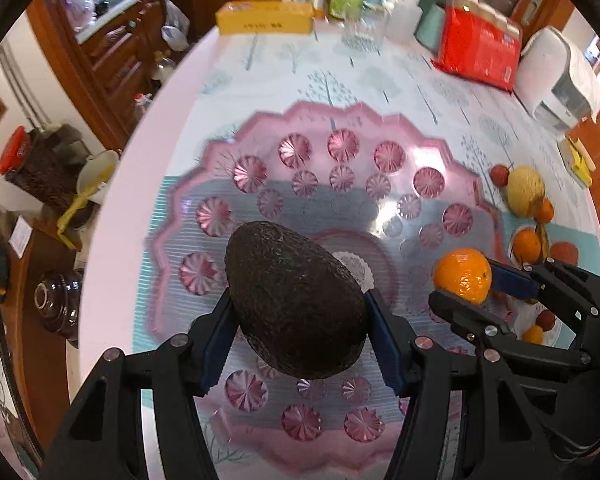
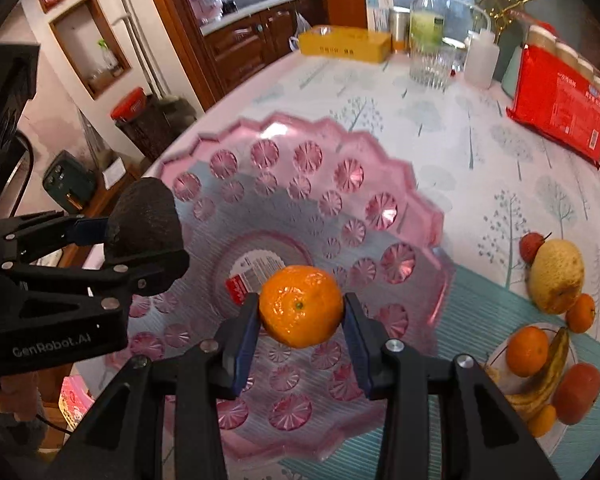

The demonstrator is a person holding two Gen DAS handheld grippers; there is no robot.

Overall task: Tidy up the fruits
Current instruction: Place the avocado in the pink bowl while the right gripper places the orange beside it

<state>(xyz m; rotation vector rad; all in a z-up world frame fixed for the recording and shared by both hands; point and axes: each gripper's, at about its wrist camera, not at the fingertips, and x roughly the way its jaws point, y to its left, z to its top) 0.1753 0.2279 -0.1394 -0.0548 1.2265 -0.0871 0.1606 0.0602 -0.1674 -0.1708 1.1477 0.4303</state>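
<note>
- Left hand-held gripper (image 1: 298, 340) was clenched on a dark avocado (image 1: 296, 300), held above the near-left part of a pink plastic bowl (image 1: 380, 120); the avocado did not appear to touch the bowl.
- Right hand-held gripper (image 2: 302, 320) was grasping a small orange (image 2: 301, 305) btwn its blue pads (image 2: 246, 344), also up over the bowl, near its middle w/ the paper label (image 2: 252, 270).
- In the left wrist view the right hand-held gripper sat just to the right of the avocado, orange at its tip; the two fruits were near each other but apart.
- The bowl stood on a worktop (image 2: 480, 148) w/ a tree-print cloth, partly over a teal mat (image 2: 472, 312). No fruit was seen lying inside the bowl.
- To the right, on the worktop: a yellow pear-like fruit (image 2: 556, 280) w/ a small red fruit (image 2: 532, 245) just behind it, and a small orange fruit beside it.
- Nearer, a small white plate (image 2: 496, 356) carried an orange, a browned banana (image 2: 548, 376), a red fruit and another small orange piece.
- At the far edge: a yellow box (image 2: 346, 44), bottles, a glass and a red packet (image 2: 560, 112); not part of the job.
- Progress, as judged: early. Two fruits were lifted and seemingly abt to go into the bowl; nothing was set down in it yet, and roughly seven pieces were left on the right.
</note>
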